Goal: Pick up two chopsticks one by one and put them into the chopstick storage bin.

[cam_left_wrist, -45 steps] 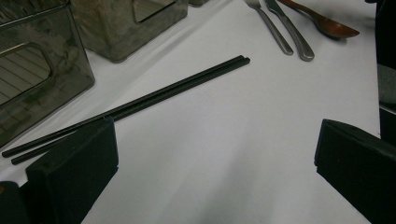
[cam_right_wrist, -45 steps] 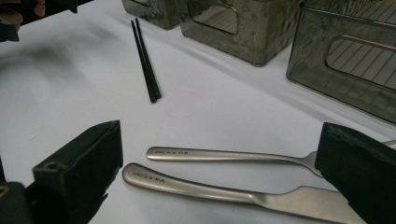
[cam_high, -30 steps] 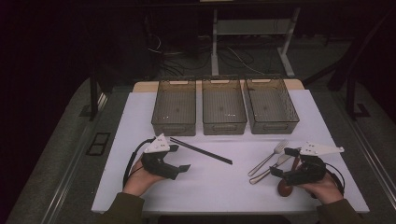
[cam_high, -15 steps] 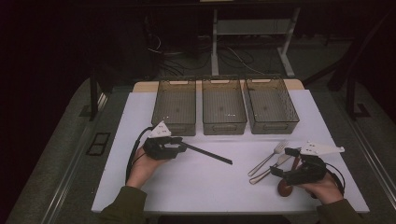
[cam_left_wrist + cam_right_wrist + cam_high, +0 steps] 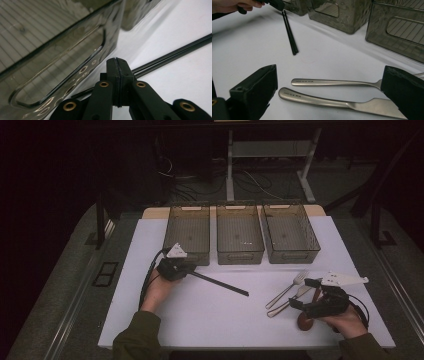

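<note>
Since earlier, we see left gripper (image 5: 186, 268) moved onto chopsticks (image 5: 220, 284), jaws just clenched on them | right gripper (image 5: 306, 295) released, unmoved

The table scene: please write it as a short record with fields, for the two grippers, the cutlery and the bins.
left gripper: jaws have just been closing, now shut at the near end of the black chopsticks, right in front of the left bin
right gripper: open, jaws on either side of the two metal handles, not touching them
fork: flat on the white table cover
knife: flat beside the fork
bins: three in a row, left, middle bin, right bin, nothing visible inside
</note>
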Demonstrator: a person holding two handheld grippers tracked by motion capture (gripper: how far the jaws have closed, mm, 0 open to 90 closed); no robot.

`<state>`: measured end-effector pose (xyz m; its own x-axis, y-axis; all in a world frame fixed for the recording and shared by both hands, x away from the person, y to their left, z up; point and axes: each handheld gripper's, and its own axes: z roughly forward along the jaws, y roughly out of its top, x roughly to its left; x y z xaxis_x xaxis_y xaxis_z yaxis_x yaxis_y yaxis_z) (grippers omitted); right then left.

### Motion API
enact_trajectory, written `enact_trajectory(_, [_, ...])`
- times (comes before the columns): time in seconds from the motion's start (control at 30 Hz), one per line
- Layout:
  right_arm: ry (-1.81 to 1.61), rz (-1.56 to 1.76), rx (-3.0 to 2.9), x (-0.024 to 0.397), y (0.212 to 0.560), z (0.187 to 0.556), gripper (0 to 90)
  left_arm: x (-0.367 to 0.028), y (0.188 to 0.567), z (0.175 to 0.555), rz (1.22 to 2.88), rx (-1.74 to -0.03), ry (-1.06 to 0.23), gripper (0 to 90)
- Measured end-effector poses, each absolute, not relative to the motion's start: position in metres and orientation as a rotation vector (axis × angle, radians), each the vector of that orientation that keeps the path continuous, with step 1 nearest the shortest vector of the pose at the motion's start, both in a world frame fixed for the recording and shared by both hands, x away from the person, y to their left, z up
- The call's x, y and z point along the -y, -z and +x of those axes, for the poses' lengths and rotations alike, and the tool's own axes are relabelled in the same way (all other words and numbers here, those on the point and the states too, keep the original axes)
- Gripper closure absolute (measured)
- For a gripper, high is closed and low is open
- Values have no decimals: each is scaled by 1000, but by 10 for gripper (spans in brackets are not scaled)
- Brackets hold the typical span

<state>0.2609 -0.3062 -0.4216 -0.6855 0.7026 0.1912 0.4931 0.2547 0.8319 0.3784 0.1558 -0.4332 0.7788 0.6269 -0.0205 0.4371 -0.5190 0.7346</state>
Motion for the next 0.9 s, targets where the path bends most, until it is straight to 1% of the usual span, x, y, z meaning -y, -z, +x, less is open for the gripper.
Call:
enact_trajectory(0.5, [-1400, 1120, -2309, 306, 422, 261, 12, -150, 443, 390, 2245, -795, -345, 892])
enact_trajectory(0.9, [-1402, 1121, -2309, 307, 422, 261, 12, -149, 447, 391, 2273, -798, -350, 893])
